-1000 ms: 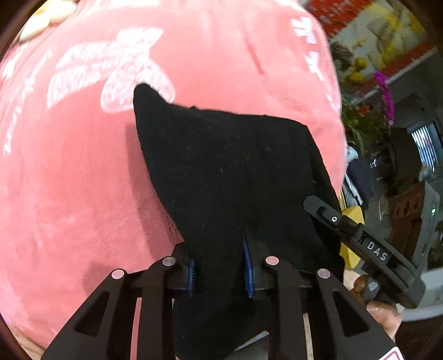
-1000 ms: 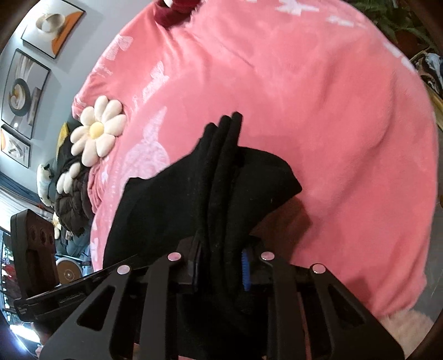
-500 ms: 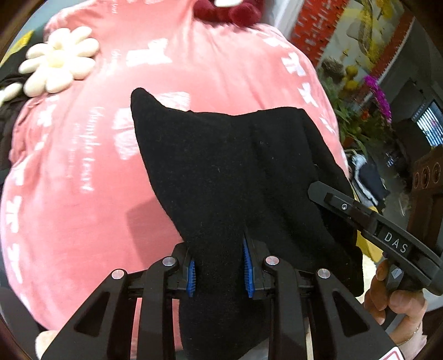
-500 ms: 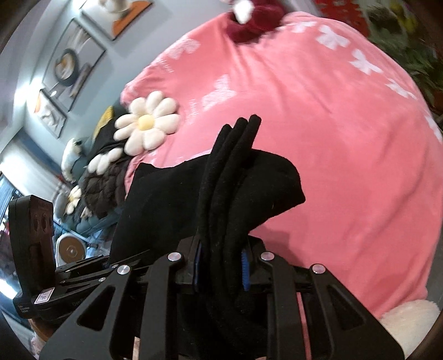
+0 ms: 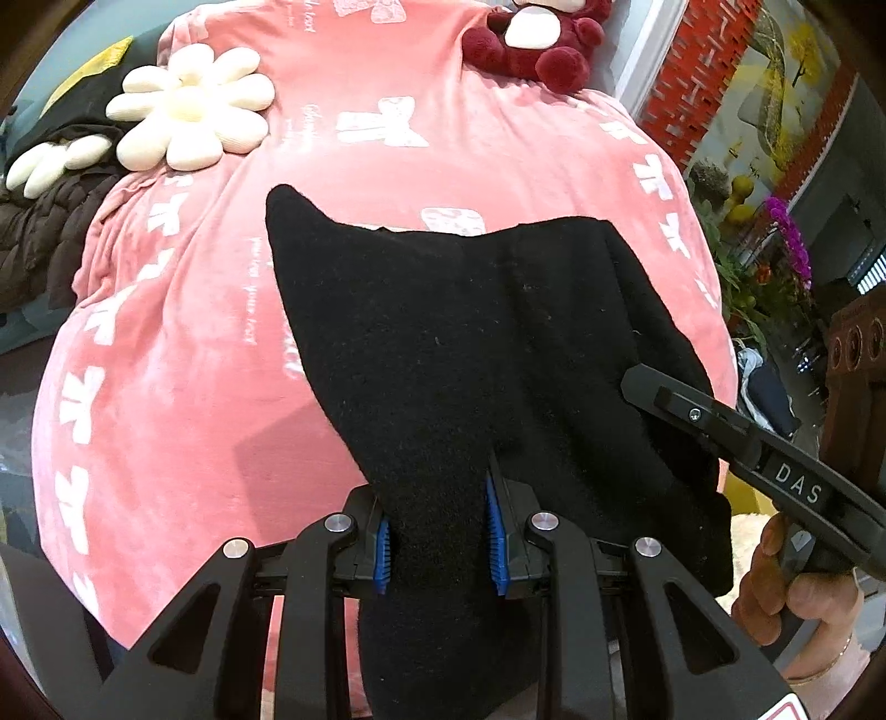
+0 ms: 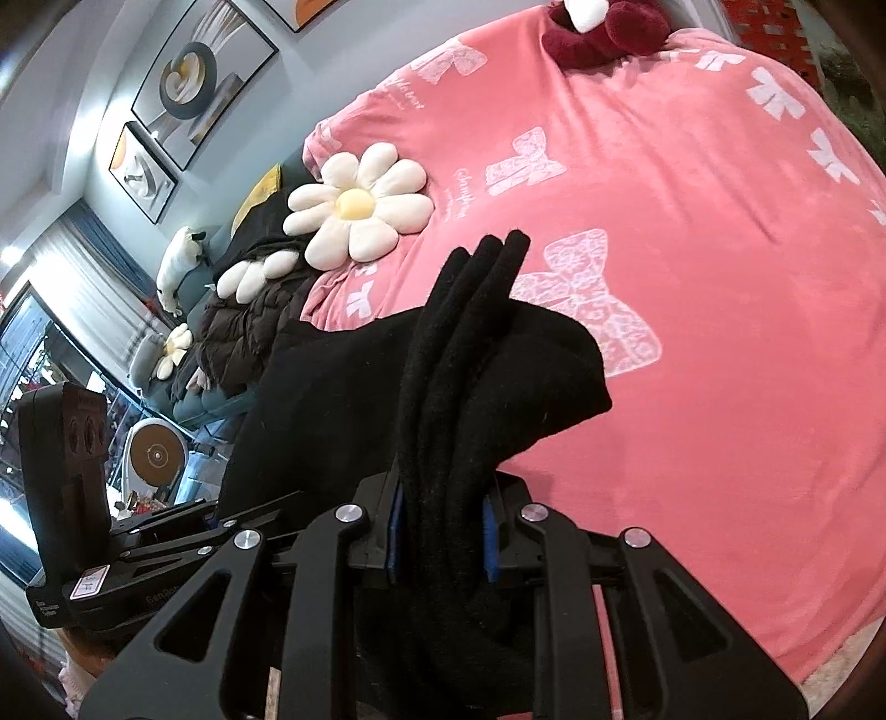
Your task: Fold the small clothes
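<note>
A small black fleece garment [image 5: 470, 343] hangs between both grippers, lifted off the pink blanket [image 5: 194, 360]. My left gripper [image 5: 440, 540] is shut on one bunched edge of it. My right gripper [image 6: 440, 534] is shut on another edge, where several folded layers [image 6: 470, 310] stick up past the pads. The right gripper also shows in the left wrist view [image 5: 775, 471] at the right, held by a hand. The left gripper shows in the right wrist view [image 6: 183, 531] at the lower left.
The pink blanket with white bows [image 6: 692, 221] covers a rounded cushion. A white daisy pillow [image 5: 188, 122] and a dark quilted jacket [image 5: 39, 232] lie at its left. A dark red plush toy [image 5: 531, 39] sits at the far end. Flowers [image 5: 786, 238] stand right.
Both grippers have risen and drawn back from the blanket with the black garment held; more of the blanket, the daisy pillow and the plush toy now show.
</note>
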